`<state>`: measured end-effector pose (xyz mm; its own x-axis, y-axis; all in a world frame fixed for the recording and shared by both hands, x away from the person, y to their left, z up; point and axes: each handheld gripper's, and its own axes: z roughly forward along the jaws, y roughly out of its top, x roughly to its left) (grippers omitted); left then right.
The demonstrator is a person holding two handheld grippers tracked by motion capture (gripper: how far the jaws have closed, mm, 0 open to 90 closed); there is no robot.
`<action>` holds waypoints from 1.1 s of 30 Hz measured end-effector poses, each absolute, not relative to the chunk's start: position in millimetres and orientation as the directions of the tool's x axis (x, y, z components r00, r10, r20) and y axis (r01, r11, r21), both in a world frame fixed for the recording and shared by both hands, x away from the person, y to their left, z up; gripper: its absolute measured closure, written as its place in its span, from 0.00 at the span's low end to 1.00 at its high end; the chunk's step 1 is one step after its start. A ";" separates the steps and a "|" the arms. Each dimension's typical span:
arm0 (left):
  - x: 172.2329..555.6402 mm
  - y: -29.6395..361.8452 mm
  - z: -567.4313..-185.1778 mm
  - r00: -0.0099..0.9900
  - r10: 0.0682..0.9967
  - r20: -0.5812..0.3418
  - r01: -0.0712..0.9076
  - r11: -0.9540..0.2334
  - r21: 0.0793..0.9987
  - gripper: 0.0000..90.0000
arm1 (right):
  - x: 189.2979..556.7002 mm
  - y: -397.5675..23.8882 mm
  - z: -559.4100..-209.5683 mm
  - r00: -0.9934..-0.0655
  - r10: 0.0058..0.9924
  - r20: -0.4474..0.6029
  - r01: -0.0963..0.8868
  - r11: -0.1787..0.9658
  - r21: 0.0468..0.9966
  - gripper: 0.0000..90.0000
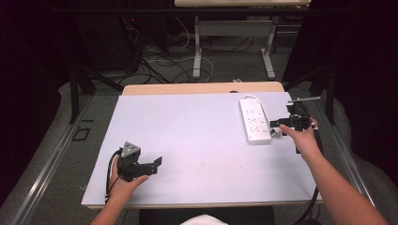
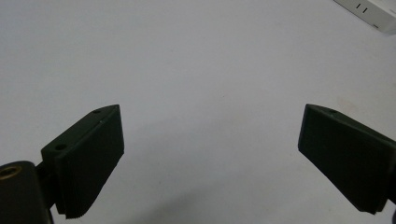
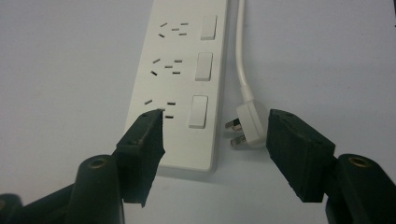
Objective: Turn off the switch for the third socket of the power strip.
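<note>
A dark room with cables on the floor surrounds a table (image 1: pixel 141 89) covered by a white sheet (image 1: pixel 197 145). A white power strip (image 1: pixel 254 120) lies at about 2 o'clock on the sheet, its long side running toward 12, with three socket groups and three rocker switches. Its cord (image 3: pixel 241 51) runs along the switch side and ends in a white plug (image 3: pixel 246 127) lying flat just beside the strip's near end, prongs pointing toward the strip.

The right gripper (image 1: pixel 279 125) hovers at the strip's near end, at roughly 3 o'clock on the sheet. Its jaws stand partly open, holding nothing; in the right gripper view one jaw sits over the strip's near corner and the other just beside the plug.

The left gripper (image 1: pixel 157 164) is at 7 o'clock, jaws wide apart and empty over bare sheet, well apart from the strip.
</note>
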<state>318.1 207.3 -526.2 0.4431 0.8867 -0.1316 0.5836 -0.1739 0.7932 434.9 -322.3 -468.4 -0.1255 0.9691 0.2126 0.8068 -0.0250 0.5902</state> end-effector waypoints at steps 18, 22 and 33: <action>318.4 207.9 -526.2 0.443 0.886 -0.135 0.593 -0.177 0.785 0.09 | 452.7 -319.1 -479.8 -0.105 0.971 0.214 0.822 -0.037 0.569 0.54; 318.6 208.5 -526.2 0.447 0.885 -0.131 0.594 -0.184 0.783 0.09 | 455.7 -316.8 -482.4 -0.105 0.973 0.205 0.824 -0.030 0.565 0.56; 318.9 207.7 -527.5 0.438 0.889 -0.134 0.587 -0.171 0.791 0.10 | 462.2 -314.2 -488.4 -0.095 0.975 0.203 0.834 -0.033 0.551 0.64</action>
